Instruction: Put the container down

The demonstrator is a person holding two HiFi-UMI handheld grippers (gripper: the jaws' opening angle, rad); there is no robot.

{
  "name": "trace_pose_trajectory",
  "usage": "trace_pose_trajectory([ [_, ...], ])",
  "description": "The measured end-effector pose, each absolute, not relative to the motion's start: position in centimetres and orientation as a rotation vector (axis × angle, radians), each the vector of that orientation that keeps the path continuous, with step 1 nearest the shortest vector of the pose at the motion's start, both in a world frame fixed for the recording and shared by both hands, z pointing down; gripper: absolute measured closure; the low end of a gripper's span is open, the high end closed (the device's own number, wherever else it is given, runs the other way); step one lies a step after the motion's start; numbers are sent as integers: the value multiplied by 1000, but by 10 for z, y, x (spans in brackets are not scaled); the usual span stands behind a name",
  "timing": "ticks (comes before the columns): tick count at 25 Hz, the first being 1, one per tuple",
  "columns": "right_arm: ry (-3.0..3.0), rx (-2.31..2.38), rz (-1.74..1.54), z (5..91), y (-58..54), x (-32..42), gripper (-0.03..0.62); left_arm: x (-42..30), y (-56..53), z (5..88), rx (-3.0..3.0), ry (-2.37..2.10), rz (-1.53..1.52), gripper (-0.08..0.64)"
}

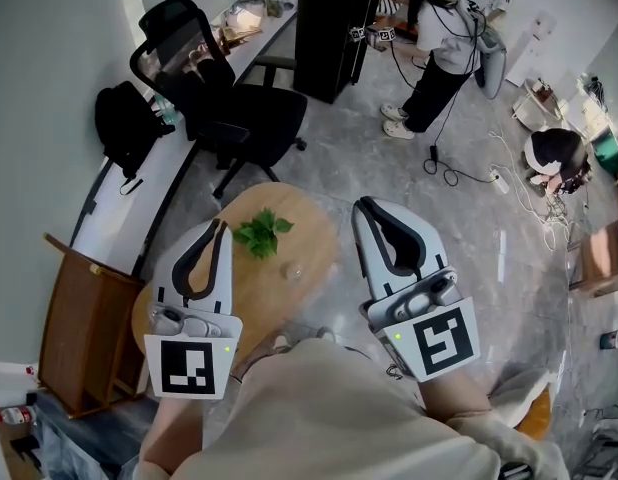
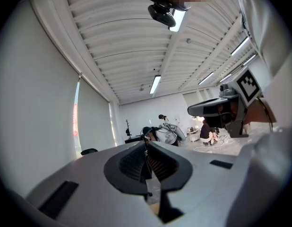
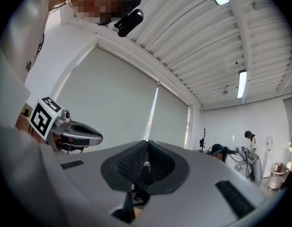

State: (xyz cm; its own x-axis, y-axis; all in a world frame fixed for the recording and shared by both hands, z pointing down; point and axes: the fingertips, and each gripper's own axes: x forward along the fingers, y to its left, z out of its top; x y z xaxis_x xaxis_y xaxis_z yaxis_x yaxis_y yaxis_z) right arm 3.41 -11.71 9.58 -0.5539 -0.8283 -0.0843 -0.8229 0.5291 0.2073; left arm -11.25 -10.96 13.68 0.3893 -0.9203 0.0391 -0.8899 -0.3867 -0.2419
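Observation:
A small clear glass container [image 1: 294,270] stands on the round wooden table [image 1: 314,236], just in front of a sprig of green leaves [image 1: 262,234]. My left gripper [image 1: 223,224] is held over the table's left side with its jaws pressed together and nothing between them. My right gripper [image 1: 361,204] hovers at the table's right edge, also shut and empty. Both are apart from the container. In the left gripper view the closed left gripper [image 2: 146,138] points level across the room, with the right gripper [image 2: 217,109] beside it. The right gripper view shows the closed right gripper [image 3: 146,142] and the left gripper [image 3: 75,136] at its left.
A black office chair [image 1: 224,98] stands just beyond the table. A backpack [image 1: 124,123] lies on a long white desk at left, and a wooden chair [image 1: 79,328] stands near left. A black cabinet [image 1: 329,28], standing people [image 1: 439,48], a crouching person [image 1: 554,158] and floor cables lie farther off.

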Motion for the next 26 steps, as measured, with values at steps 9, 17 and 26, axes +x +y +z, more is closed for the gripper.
trace_pose_trajectory([
  [9,-2739,1446,-332,102,-118,31,584,-111,-111,141,-2420,1657,-251,541],
  [17,-2741,1430,-322,105,-118,31,584,-105,-110,141,-2431,1636,-267,541],
  [26,-2757,1400,-325,107,-119,27,584,-104,-109,141,-2432,1648,-262,541],
])
